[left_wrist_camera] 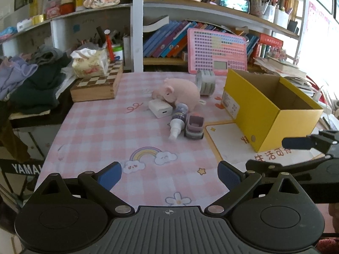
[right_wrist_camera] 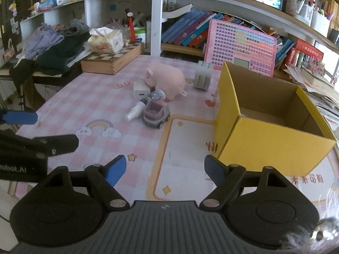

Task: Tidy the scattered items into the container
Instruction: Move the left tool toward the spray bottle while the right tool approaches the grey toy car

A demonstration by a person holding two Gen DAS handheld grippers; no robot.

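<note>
**Yellow box still empty, all items waiting on the cloth**

Yellow cardboard box (right_wrist_camera: pixel 264 127) standing open at the right of the pink checked tablecloth (left_wrist_camera: pixel 101 131), nothing visible inside. Scattered items grouped in the middle, well apart from both tools: pink plush pig (right_wrist_camera: pixel 167 78) leaning on a white charger block (right_wrist_camera: pixel 141 90), small spray bottle (right_wrist_camera: pixel 146 103) lying on its side and touching a grey toy car (right_wrist_camera: pixel 156 115), roll of tape (right_wrist_camera: pixel 203 77) standing behind, near the box.

Left gripper (left_wrist_camera: pixel 169 175) open wide, nothing between the blue pads. Right gripper (right_wrist_camera: pixel 165 169) also open, a little less wide, empty too. Both hovering above the near edge of the table, pointing downward toward the heap.

Judged step: the very beginning, approach to a first item, no pick made yet. Next move probably asking for a reach forward to the nearest pieces, toy car or bottle. Care needed: these two touch, so closing on one may push the other; the bottle may also roll.
</note>
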